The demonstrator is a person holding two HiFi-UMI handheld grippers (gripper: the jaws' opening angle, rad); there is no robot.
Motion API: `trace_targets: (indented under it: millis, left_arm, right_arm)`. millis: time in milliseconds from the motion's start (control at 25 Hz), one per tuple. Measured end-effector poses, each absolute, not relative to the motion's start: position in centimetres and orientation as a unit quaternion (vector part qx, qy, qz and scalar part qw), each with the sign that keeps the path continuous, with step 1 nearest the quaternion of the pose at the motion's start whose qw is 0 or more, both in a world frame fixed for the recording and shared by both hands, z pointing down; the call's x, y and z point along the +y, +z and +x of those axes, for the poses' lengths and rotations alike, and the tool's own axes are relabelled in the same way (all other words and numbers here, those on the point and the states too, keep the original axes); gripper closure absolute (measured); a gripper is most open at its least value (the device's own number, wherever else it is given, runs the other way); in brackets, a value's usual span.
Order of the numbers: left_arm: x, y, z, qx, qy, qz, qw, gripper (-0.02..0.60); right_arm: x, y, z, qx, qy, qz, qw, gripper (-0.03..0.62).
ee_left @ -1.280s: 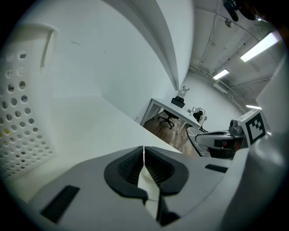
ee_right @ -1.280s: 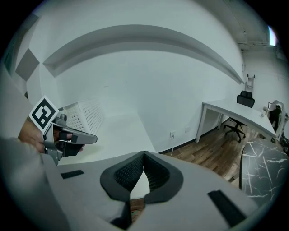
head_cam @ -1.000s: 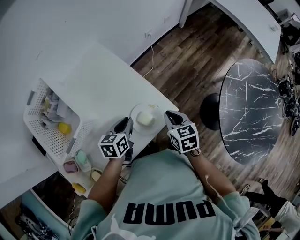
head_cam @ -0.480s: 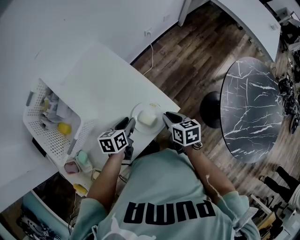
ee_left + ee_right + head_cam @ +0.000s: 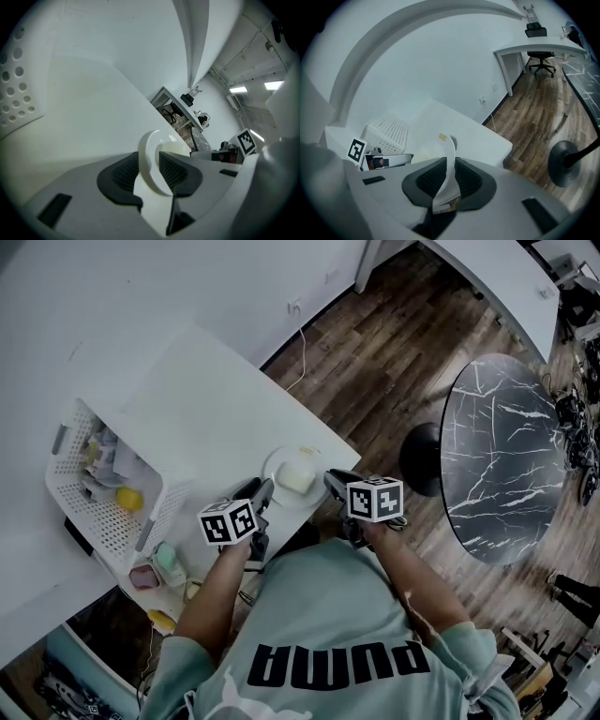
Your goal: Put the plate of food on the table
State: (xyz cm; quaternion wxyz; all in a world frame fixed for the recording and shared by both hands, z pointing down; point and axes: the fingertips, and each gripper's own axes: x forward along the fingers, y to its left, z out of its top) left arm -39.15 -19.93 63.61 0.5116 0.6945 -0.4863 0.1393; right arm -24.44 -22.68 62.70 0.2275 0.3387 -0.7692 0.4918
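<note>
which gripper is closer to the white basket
Left. The left gripper, jaws opening round the plate rim, is on the plate's side facing the basket; the right gripper grips the plate's far edge.

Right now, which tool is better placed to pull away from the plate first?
Left, probably. On the left tool the jaws are opening around the plate rim, table beneath; the right tool clamps it.

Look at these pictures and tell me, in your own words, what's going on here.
A person holds a gripper in each hand at a white plate of pale food, which sits on the white table near its edge. The left gripper's jaws are opening with the plate's rim between them. The right gripper is closed on the opposite rim.
</note>
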Motion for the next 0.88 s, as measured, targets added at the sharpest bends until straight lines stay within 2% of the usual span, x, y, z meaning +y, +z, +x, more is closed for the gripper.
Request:
trace_targets:
  millis: [480,560,640,880]
  left_arm:
    - [-20.7,64.2,-38.5,-0.485,0.135,0.687,0.524,0.454]
    - [-21.0,64.2,-38.8,-0.495,0.130,0.680,0.525,0.473]
    - [-21.2,63.9,-39.3,-0.502,0.125,0.673,0.528,0.521]
    - [-20.6,63.6,-39.3,-0.504,0.112,0.668,0.536,0.531]
  right_arm:
    - [-22.8,63.5,-25.0,-0.749,0.538,0.326,0.208,0.553]
    - [-22.8,63.5,-25.2,-0.748,0.540,0.325,0.208,0.553]
    - [-22.8,63.5,-25.3,-0.748,0.538,0.325,0.213,0.553]
    - [-22.4,63.1,-25.1,-0.749,0.534,0.331,0.212,0.554]
